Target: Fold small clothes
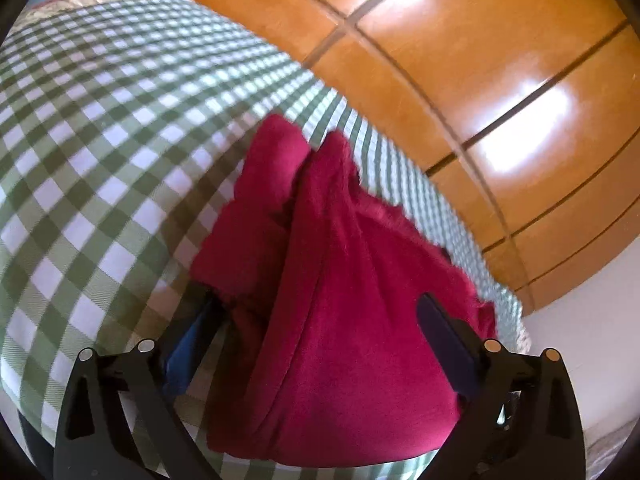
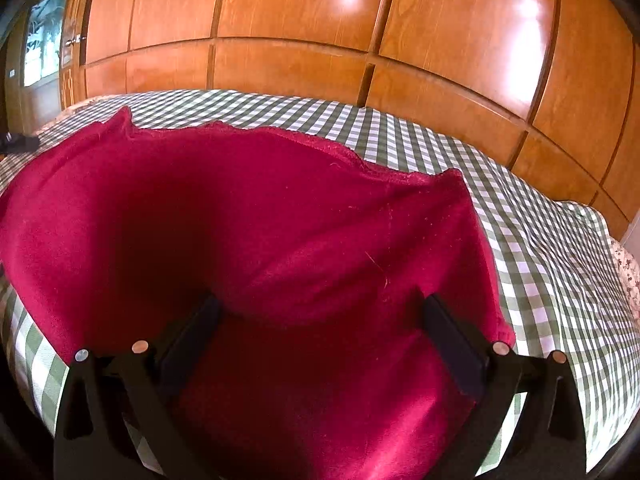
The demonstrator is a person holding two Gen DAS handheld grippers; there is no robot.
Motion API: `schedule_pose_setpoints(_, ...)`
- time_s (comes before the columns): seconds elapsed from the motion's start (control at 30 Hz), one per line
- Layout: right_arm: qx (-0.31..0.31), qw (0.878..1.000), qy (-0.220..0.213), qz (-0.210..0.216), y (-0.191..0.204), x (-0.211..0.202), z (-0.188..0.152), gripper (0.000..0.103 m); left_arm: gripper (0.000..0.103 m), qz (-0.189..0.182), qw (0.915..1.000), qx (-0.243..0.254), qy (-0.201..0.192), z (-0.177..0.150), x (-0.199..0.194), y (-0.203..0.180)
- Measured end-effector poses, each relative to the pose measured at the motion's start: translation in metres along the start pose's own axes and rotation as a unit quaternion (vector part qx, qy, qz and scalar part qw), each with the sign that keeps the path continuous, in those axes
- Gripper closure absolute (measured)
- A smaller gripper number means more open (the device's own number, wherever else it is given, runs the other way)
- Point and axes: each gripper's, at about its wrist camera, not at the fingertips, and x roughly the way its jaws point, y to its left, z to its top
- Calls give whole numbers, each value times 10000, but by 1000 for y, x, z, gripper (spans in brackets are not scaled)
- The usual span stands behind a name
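A crimson fleece garment (image 1: 336, 280) lies bunched on a green-and-white checked cloth (image 1: 100, 160). In the left wrist view it fills the space between my left gripper's (image 1: 320, 308) wide-apart fingers (image 1: 444, 332), with folds running away from the camera. In the right wrist view the same garment (image 2: 260, 220) spreads wide and drapes over and between my right gripper's (image 2: 320, 312) spread fingers (image 2: 452, 344). Both grippers stand open with cloth between the fingers; the fingertips are partly hidden by fabric.
Glossy wooden wardrobe doors (image 2: 320, 40) stand right behind the checked surface. A floral-edged underlay (image 2: 628, 264) shows at the right rim. A dark object (image 2: 16, 142) lies at the far left edge. A window (image 2: 44, 36) is at the far left.
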Motion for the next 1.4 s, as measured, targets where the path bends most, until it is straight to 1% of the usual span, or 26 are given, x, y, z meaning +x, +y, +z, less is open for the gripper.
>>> schedule_pose_setpoints(0.03,21,10000,-18,4,0,0,0,2,17,79,10000,12,-21,-1,1,1)
schedule_pose_setpoints(0.07,41,10000,-38,3,-1,-1,-1,2,20,150,9999,0,-49,-1,2,1)
schedule_pose_setpoints(0.1,62,10000,-63,1,-1,-1,-1,2,26,184,9998,-41,-50,-1,2,2)
schedule_pose_setpoints(0.13,71,9999,-81,-3,2,-3,-2,2,28,210,9996,-191,-68,-1,2,4)
schedule_pose_setpoints(0.2,87,9999,-111,-3,1,-5,-2,2,29,14,9982,-579,-149,-1,-1,11)
schedule_pose_setpoints(0.23,89,9999,-118,2,1,-3,-1,2,29,-163,9964,-824,-154,-1,-3,15)
schedule_pose_setpoints(0.27,96,9999,-129,3,0,-3,-1,2,29,-255,9945,-999,-176,-2,-4,18)
schedule_pose_setpoints(0.3,103,9999,-139,6,0,-3,-1,2,29,-302,9929,-1136,-199,-1,-5,21)
schedule_pose_setpoints(0.33,104,9998,-143,7,0,-2,-1,2,29,-293,9926,-1159,-196,-2,-5,20)
schedule_pose_setpoints(0.4,104,9998,-148,6,-1,-2,-1,2,29,-197,9939,-1076,-149,-2,-3,17)
schedule_pose_setpoints(0.5,101,9998,-148,2,0,-2,0,2,28,43,9977,-669,-7,-2,2,1)
schedule_pose_setpoints(0.57,104,9998,-150,6,0,-2,0,2,28,59,9985,-543,93,-1,6,-4)
schedule_pose_setpoints(0.6,104,9998,-149,6,0,-2,-1,2,33,58,9985,-536,107,0,8,-5)
schedule_pose_setpoints(0.63,109,9998,-181,-3,0,-2,-1,2,43,72,9983,-573,125,3,11,-4)
schedule_pose_setpoints(0.67,111,9998,-183,-2,0,-2,0,2,49,103,9978,-634,152,7,15,-1)
schedule_pose_setpoints(0.7,107,9998,-182,-6,0,-2,-1,2,58,117,9973,-704,171,10,19,1)
schedule_pose_setpoints(0.8,100,9998,-180,-12,0,-1,-1,2,69,46,9960,-868,226,14,25,8)
schedule_pose_setpoints(0.83,100,9998,-178,-16,1,-1,-1,2,78,30,9961,-846,252,13,25,7)
schedule_pose_setpoints(0.9,93,9998,-174,-22,1,-2,-1,2,81,-34,9966,-780,273,12,22,3)
schedule_pose_setpoints(1.0,61,9999,-121,-12,0,-3,2,2,82,-48,9984,-552,132,14,13,-12)
schedule_pose_setpoints(1.13,32,10000,3,13,-7,-11,9,2,83,-193,9996,-213,-53,20,-2,-37)
schedule_pose_setpoints(1.3,146,9994,-186,-258,-31,-34,11,2,83,-405,9989,143,-193,26,-14,-66)
schedule_pose_setpoints(1.33,166,9992,-174,-310,-36,-36,11,2,83,-463,9985,202,-221,27,-17,-72)
schedule_pose_setpoints(1.4,198,9983,-69,-542,-48,-40,7,2,83,-554,9977,292,-249,28,-21,-81)
